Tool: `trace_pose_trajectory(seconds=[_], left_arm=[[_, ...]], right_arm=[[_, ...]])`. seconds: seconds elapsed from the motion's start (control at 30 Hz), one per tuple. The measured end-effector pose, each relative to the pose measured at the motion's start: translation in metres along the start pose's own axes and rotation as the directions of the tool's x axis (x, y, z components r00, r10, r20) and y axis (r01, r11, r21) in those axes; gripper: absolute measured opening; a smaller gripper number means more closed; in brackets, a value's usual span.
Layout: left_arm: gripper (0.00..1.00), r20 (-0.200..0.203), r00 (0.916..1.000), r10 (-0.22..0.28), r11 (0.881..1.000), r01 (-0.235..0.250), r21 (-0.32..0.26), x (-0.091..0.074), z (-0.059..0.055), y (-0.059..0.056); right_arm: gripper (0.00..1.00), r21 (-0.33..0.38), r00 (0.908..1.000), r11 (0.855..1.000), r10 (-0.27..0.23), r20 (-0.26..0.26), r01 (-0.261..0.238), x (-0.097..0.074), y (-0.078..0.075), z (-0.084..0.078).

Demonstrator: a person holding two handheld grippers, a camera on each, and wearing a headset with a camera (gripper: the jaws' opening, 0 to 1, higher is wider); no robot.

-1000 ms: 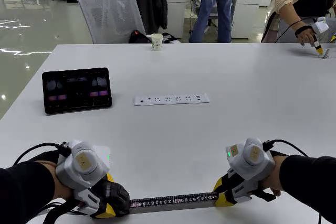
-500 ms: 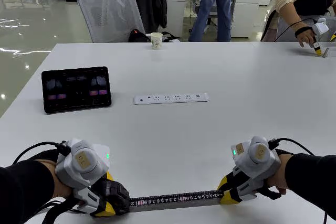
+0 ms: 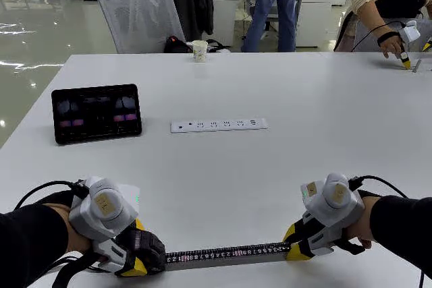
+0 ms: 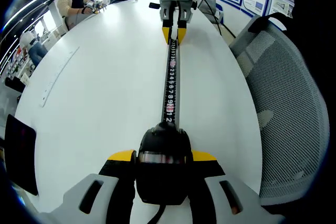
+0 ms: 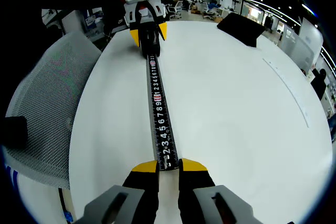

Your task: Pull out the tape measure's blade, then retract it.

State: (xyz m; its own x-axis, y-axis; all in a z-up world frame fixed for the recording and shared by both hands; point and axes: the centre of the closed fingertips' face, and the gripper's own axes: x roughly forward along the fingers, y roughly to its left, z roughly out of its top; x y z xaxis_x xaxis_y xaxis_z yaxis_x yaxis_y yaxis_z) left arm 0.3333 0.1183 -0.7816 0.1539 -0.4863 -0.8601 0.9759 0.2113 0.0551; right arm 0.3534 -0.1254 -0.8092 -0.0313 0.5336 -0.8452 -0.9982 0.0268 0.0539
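The tape measure's black case [image 3: 147,250] sits near the table's front edge, with my left gripper [image 3: 135,261] shut on it. In the left gripper view the case [image 4: 163,162] fills the gap between the yellow-tipped jaws. The dark numbered blade [image 3: 226,255] runs flat along the table to my right gripper [image 3: 294,247], which is shut on the blade's end. In the right gripper view the blade [image 5: 158,109] stretches from my right gripper [image 5: 168,165] to the left gripper [image 5: 147,31]. The left gripper view shows the blade [image 4: 170,80] reaching the right gripper [image 4: 174,31].
A black tablet [image 3: 96,112] lies at mid left and a white power strip [image 3: 218,125] at the table's middle. A paper cup [image 3: 199,50] stands at the far edge before a mesh chair [image 3: 140,18]. A person's hand [image 3: 395,40] works at the far right corner.
My right gripper has moved to the right with the blade's end, and more of the blade shows between the grippers. The left gripper and case have held their place.
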Motion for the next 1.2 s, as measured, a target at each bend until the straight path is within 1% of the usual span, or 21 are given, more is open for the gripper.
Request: trace_pose_trajectory(seconds=[0.13,0.17,0.23,0.3,0.37,0.53,0.6,0.7,0.77,0.8,0.87,0.9,0.93,0.97,1.0,1.03,1.07,1.1,1.13,1.17,1.2], left_arm=[[0.33,0.025,0.9997,0.003,1.000,-0.003,0.000,0.000,0.001,0.000],[0.33,0.032,0.9995,0.008,1.000,-0.008,0.002,-0.001,0.002,0.000],[0.33,0.025,0.9994,0.022,1.000,-0.022,-0.001,0.000,0.001,0.001],[0.34,0.004,0.9992,0.040,0.999,-0.040,0.013,0.001,-0.001,0.002],[0.34,0.003,0.9990,0.045,0.999,-0.045,0.021,0.001,-0.001,0.002],[0.34,-0.002,0.9985,0.054,0.998,-0.054,0.013,0.000,-0.002,0.003],[0.35,-0.002,0.9982,0.059,0.998,-0.059,-0.006,-0.003,-0.003,0.005],[0.40,0.011,0.9961,0.087,0.994,-0.086,-0.071,-0.010,-0.004,0.010],[0.46,0.010,0.9925,0.121,0.982,-0.119,-0.149,-0.015,-0.008,0.015],[0.48,0.015,0.9915,0.129,0.974,-0.124,-0.189,-0.018,-0.010,0.017],[0.51,0.026,0.9904,0.135,0.966,-0.126,-0.226,-0.022,-0.012,0.017],[0.52,0.036,0.9896,0.140,0.958,-0.126,-0.259,-0.024,-0.014,0.018],[0.54,0.038,0.9897,0.138,0.955,-0.122,-0.272,-0.026,-0.017,0.018],[0.56,0.044,0.9883,0.146,0.946,-0.127,-0.298,-0.029,-0.019,0.017],[0.58,0.048,0.9875,0.150,0.942,-0.128,-0.312,-0.031,-0.020,0.017],[0.60,0.053,0.9861,0.157,0.934,-0.131,-0.334,-0.033,-0.022,0.017],[0.62,0.065,0.9839,0.167,0.922,-0.132,-0.365,-0.035,-0.023,0.017],[0.63,0.080,0.9818,0.172,0.918,-0.130,-0.376,-0.036,-0.023,0.017],[0.64,0.092,0.9786,0.184,0.908,-0.133,-0.397,-0.038,-0.023,0.017],[0.65,0.101,0.9747,0.199,0.894,-0.139,-0.426,-0.041,-0.025,0.017],[0.67,0.107,0.9714,0.212,0.883,-0.143,-0.447,-0.042,-0.027,0.018]], right_arm=[[0.11,-0.001,1.0000,1.000,-0.005,-0.005,0.005,0.000,0.001,0.001],[0.11,-0.017,0.9998,1.000,-0.015,-0.014,0.015,0.000,0.001,0.002],[0.12,-0.042,0.9994,0.999,-0.022,-0.029,0.021,0.000,0.002,0.002],[0.12,-0.054,0.9988,0.998,-0.025,-0.044,0.022,0.000,0.001,0.002],[0.12,-0.046,0.9986,0.999,-0.025,-0.046,0.023,0.000,0.000,0.002],[0.13,-0.009,0.9988,0.999,-0.035,-0.034,0.035,0.000,0.000,0.002],[0.13,0.002,0.9986,0.999,-0.043,-0.031,0.043,0.000,0.000,0.002],[0.13,0.030,0.9982,0.998,-0.056,-0.021,0.057,0.000,0.000,0.003],[0.15,0.066,0.9969,0.995,-0.079,-0.003,0.079,-0.001,-0.003,0.003],[0.16,0.107,0.9961,0.991,-0.088,0.014,0.086,-0.003,-0.004,0.005],[0.19,0.129,0.9948,0.987,-0.099,0.026,0.095,-0.005,-0.006,0.007],[0.20,0.132,0.9942,0.986,-0.104,0.031,0.099,-0.007,-0.006,0.007],[0.20,0.135,0.9934,0.985,-0.109,0.035,0.104,-0.008,-0.006,0.008],[0.21,0.145,0.9922,0.983,-0.119,0.038,0.112,-0.010,-0.006,0.008],[0.21,0.159,0.9917,0.981,-0.123,0.039,0.115,-0.010,-0.006,0.007],[0.22,0.178,0.9908,0.977,-0.129,0.042,0.119,-0.011,-0.006,0.007],[0.22,0.190,0.9886,0.973,-0.143,0.046,0.132,-0.013,-0.008,0.007],[0.22,0.199,0.9871,0.970,-0.153,0.048,0.140,-0.014,-0.008,0.006],[0.23,0.214,0.9857,0.966,-0.160,0.054,0.145,-0.016,-0.008,0.006],[0.24,0.249,0.9839,0.957,-0.168,0.060,0.149,-0.017,-0.007,0.005],[0.25,0.270,0.9828,0.951,-0.172,0.067,0.148,-0.018,-0.006,0.004]])
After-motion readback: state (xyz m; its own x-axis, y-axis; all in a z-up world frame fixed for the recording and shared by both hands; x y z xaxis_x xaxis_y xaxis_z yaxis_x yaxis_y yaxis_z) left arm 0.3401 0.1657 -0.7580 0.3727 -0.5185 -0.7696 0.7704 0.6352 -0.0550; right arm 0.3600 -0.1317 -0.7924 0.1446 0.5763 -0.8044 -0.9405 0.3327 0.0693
